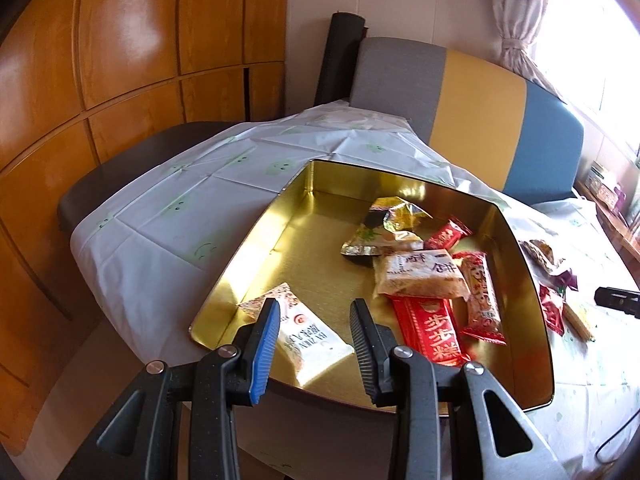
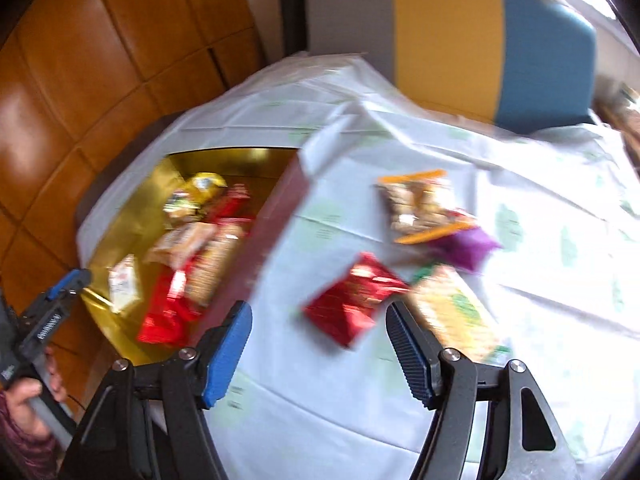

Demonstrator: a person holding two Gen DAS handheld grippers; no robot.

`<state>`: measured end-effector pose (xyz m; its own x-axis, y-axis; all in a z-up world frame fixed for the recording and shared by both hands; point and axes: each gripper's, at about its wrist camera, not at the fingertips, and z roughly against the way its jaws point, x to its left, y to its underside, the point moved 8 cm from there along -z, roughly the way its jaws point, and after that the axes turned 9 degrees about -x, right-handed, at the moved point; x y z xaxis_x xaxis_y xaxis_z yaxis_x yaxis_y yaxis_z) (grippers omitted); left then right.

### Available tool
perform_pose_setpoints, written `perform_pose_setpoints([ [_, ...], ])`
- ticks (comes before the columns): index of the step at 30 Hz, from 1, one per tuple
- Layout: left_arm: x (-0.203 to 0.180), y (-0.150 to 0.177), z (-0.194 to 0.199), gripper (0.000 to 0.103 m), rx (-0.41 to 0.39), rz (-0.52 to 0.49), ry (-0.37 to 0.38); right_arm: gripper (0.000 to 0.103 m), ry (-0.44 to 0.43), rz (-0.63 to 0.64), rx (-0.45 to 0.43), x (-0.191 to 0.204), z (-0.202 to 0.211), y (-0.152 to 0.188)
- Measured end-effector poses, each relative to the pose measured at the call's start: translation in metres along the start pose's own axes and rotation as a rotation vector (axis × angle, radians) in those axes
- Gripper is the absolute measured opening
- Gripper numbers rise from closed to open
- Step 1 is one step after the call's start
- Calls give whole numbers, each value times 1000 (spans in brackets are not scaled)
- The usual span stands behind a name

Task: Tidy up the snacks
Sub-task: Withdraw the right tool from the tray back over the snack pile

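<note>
A gold tin box [image 1: 280,216] sits on the table and holds several snack packets. My left gripper [image 1: 316,312] is open and empty above its near corner, over a white packet [image 1: 308,344]. A beige packet [image 1: 420,272] and red packets [image 1: 432,328] lie further in. In the blurred right wrist view, my right gripper [image 2: 320,316] is open and empty over the tablecloth, just short of a red packet [image 2: 352,300]. A yellow-green packet [image 2: 456,312], a purple packet [image 2: 468,246] and an orange-edged clear packet [image 2: 420,204] lie beyond. The tin [image 2: 120,232] is at the left there.
A white tablecloth [image 1: 168,216] with green prints covers the table. A chair back [image 1: 472,120] in grey, yellow and blue stands behind it. Wooden cabinets [image 1: 80,80] fill the left. Loose packets [image 1: 552,308] lie right of the tin. A window with a curtain [image 1: 520,12] is at the right.
</note>
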<state>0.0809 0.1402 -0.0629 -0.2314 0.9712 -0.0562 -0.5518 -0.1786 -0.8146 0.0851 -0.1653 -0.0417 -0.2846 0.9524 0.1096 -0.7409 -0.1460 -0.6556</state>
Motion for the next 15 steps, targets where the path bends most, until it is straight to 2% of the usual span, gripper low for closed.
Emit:
perform_pose_setpoints([
  [11, -16, 3, 0, 36, 15, -44, 15, 73, 206, -76, -9, -119, 16, 0],
  [15, -23, 3, 2, 36, 18, -64, 17, 77, 280, -205, -24, -170, 13, 13],
])
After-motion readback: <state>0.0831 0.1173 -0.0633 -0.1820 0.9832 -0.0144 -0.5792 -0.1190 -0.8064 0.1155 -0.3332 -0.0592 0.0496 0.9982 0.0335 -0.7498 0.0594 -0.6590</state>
